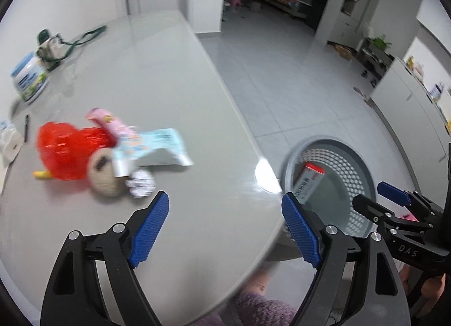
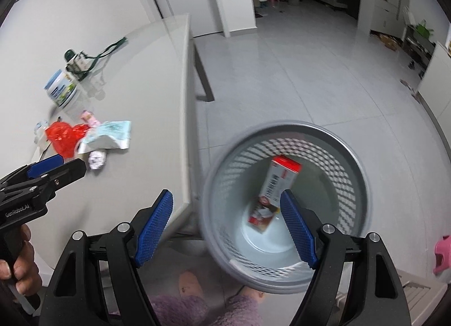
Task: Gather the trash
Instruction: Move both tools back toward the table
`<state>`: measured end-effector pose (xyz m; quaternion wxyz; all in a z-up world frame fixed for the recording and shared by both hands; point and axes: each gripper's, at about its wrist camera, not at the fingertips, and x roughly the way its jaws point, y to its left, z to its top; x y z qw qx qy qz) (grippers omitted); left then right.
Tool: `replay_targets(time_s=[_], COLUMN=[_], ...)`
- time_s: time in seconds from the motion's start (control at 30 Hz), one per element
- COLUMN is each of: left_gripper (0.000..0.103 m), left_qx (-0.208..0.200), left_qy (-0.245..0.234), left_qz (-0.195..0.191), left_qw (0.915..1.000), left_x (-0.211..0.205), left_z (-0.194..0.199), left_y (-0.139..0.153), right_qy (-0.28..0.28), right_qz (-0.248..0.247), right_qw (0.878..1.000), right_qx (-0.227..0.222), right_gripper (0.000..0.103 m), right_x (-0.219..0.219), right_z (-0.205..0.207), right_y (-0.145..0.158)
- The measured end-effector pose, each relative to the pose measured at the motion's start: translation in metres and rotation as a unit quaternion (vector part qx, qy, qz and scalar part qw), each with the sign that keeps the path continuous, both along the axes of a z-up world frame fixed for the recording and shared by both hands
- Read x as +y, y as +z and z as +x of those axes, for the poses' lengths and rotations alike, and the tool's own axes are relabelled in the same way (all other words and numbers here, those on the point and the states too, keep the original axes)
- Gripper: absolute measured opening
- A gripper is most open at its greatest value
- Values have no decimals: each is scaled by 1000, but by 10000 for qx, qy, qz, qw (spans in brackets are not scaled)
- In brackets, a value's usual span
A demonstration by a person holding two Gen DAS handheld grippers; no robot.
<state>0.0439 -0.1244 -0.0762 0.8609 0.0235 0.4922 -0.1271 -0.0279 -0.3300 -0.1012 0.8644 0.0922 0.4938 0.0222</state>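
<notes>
Overhead, right tool agape above bin

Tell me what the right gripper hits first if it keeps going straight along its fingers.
The right gripper, jaws open and empty, points down into the grey mesh bin. It would probably meet the red and white box standing inside, though blur leaves the depth uncertain.

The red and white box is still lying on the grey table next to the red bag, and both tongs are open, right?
Not quite. The red and white cardboard box is inside the grey perforated plastic bin on the floor, as the right wrist view shows. The crinkly red plastic bag is on the grey table, and both tongs are open.
</notes>
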Motion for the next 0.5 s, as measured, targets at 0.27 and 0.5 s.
replay_targets(time_s=[0.27, 0.5], left_gripper=[83, 86], left_qx=[-203, -259], left_qy=[592, 1056], left_qz=[100, 216], left_qw=[9980, 9938], left_x=[88, 156], left_z=[5, 5], left_y=[13, 10], right_qy=[477, 731], right_qz=[-96, -99], right_qw=[9987, 9972], right_qx=[-113, -123], right_gripper=[75, 75], right_x=[76, 132], right_z=[26, 52], right_y=[12, 10])
